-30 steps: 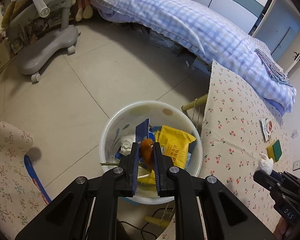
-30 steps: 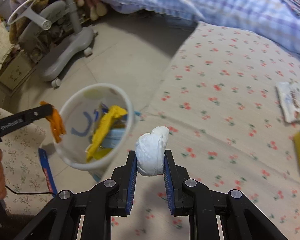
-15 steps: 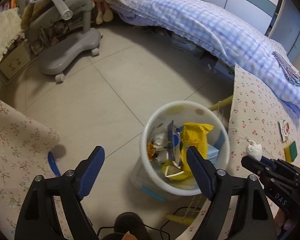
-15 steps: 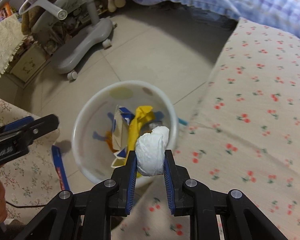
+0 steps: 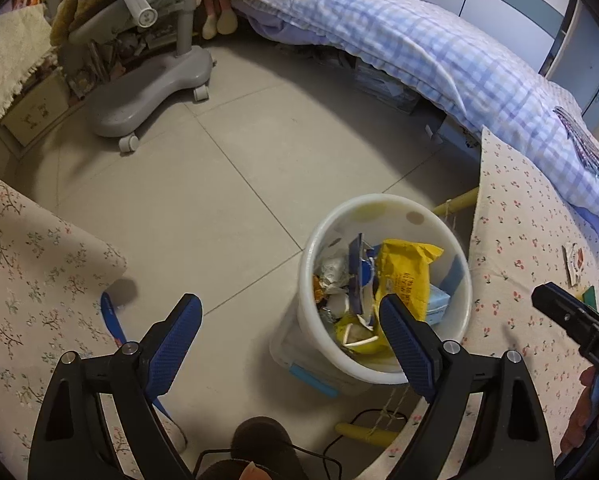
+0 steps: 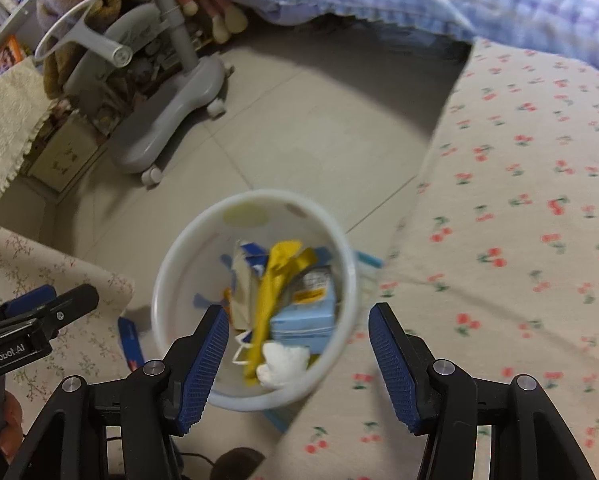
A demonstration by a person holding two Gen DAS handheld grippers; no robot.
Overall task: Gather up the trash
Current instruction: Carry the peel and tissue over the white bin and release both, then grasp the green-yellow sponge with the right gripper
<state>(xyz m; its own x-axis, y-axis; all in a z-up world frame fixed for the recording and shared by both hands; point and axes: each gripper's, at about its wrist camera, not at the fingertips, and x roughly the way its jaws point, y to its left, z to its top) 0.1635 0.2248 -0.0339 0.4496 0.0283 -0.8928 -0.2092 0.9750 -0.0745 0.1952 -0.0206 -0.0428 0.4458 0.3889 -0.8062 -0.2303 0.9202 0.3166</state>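
A: What takes up most of the room?

B: A bed under a blue-and-white checked quilt [image 5: 439, 52], then the grey tiled floor [image 5: 203, 184], and a counter covered in a beige cloth printed with red cherries [image 6: 519, 216]. A grey wheeled chair base [image 5: 147, 92] stands on the floor well apart from the rest.

A: And the trash?

B: A round white plastic bin [image 6: 255, 398] sits on the floor just beside the counter's edge. Inside it lie a crumpled yellow plastic packet [image 5: 407, 276], a pale blue carton [image 6: 303, 316] and other scraps.

A: The white crumpled tissue wad [image 6: 283, 362]?

B: Within the bin's rim in the right wrist view, at the near side, clear of both pads.

A: So the right tongs [image 6: 295, 364] are released?

B: Their jaws are opening, with nothing pressed between them, above the bin.

A: The left tongs [image 5: 289, 344]?

B: Spread wide and empty, over the floor beside the bin.
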